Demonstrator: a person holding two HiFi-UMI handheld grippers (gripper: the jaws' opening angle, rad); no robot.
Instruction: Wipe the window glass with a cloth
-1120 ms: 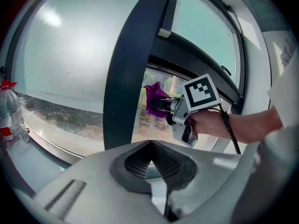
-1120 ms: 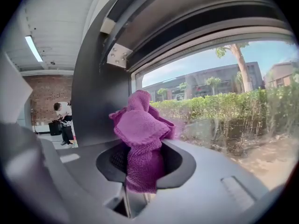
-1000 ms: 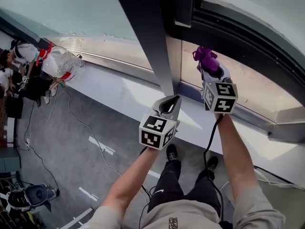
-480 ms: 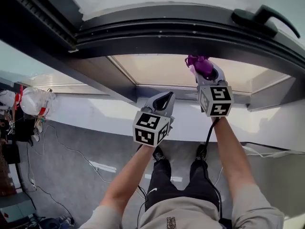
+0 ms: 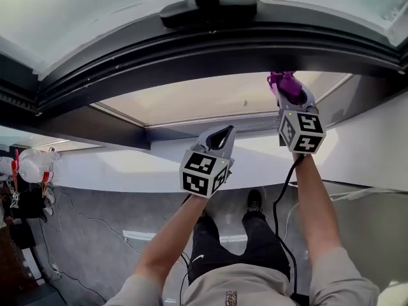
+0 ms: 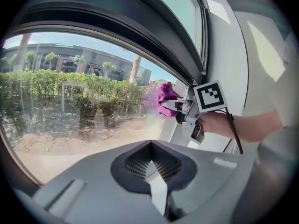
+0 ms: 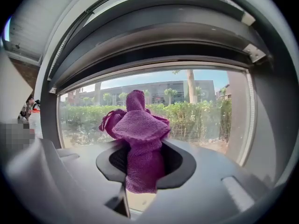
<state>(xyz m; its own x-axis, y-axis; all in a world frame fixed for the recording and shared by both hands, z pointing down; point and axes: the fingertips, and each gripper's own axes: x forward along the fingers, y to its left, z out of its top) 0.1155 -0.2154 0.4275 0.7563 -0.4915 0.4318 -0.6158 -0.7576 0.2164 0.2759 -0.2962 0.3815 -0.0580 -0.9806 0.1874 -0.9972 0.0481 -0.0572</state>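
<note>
while the cloth (image 7: 139,136) is gripped tight in the fingers of the right gripper (image 5: 288,94), it is held up in front of the window glass (image 7: 201,111), near the pane's right edge. in the left gripper view the cloth (image 6: 164,97) is seen very close to the glass (image 6: 70,101), with a faint purple reflection beside it, but contact cannot be confirmed. the purple fabric is bunched into a wad, with a tail hanging down between the fingers.

the left gripper (image 5: 218,138) is held lower, just beside the right one and away from the pane. its fingers are closed together with nothing between them.

progress is judged as early: no wiped streak or cleaner patch can be made out, and the glass looks hazy low down. most or all of the pane is judged left to wipe, the whole stretch to the left included.

no container is seen at the window. a clear plastic bag (image 5: 33,166) is seen on the floor (image 5: 95,234) at far left, its contents too small to tell.
</note>
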